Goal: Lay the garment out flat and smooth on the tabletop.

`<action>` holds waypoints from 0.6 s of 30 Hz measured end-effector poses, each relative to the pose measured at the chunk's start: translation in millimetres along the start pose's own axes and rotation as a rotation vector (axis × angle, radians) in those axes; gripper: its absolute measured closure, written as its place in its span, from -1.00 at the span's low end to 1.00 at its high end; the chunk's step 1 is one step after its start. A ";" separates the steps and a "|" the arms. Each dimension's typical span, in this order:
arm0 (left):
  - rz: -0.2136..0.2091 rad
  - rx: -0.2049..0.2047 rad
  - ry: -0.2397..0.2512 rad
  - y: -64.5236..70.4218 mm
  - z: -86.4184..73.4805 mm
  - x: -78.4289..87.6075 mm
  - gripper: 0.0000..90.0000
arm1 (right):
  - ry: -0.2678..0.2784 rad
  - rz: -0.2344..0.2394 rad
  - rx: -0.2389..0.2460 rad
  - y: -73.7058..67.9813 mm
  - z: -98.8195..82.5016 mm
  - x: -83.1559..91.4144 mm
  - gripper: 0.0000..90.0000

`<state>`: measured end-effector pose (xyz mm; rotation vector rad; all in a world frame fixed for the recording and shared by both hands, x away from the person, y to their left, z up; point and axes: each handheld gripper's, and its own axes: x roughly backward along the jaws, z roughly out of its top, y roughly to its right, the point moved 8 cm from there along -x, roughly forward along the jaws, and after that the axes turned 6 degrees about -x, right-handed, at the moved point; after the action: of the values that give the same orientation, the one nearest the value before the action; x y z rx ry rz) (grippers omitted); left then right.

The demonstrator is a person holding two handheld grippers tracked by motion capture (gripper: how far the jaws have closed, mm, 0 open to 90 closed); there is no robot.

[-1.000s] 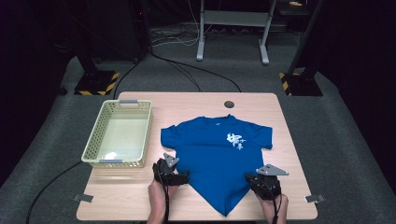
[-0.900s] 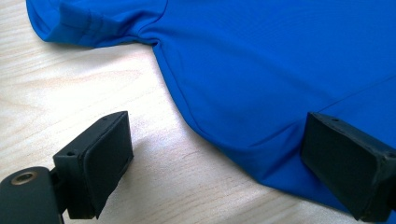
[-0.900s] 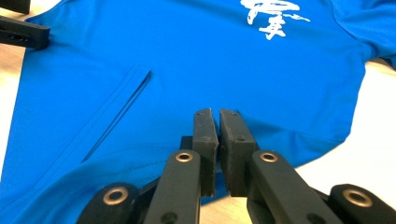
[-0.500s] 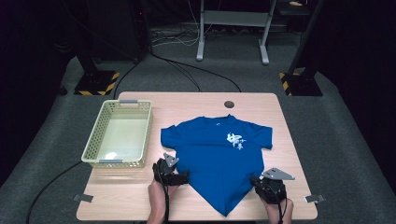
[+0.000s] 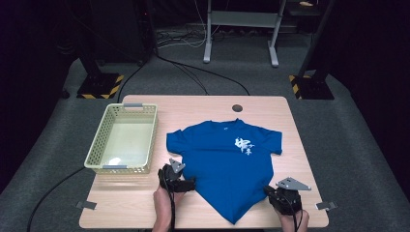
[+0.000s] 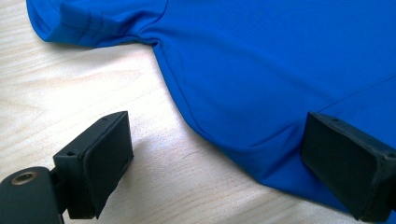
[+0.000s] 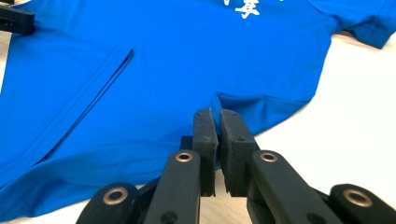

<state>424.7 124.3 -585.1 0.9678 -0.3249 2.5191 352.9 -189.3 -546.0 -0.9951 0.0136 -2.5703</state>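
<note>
**Two claws at the shirt's hem**

We see the blue shirt (image 5: 226, 166) spread flat on the tabletop (image 5: 290, 125), front up, just right of the basket (image 5: 123, 140). Our left claw (image 5: 192, 184) stands wide open at the shirt's left edge, one jaw on the cloth, the other over bare wood. Our right claw (image 7: 217, 133) is pressed closed at the hem's right side; whether cloth is pinched between the jaws we cannot tell.
</note>
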 end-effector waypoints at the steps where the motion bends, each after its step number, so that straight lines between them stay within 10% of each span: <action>1: 0.001 0.000 0.000 0.0 0.0 0.0 -0.81 | 0.000 -0.002 -0.001 0.5 -0.4 0.6 0.90; 18: -0.001 0.000 0.000 0.0 0.0 0.0 -0.81 | -0.003 -0.022 0.000 7.0 -6.1 10.5 0.90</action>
<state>424.7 124.3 -585.1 0.9680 -0.3245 2.5186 344.3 -200.3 -544.9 -1.0041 0.0026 -2.5890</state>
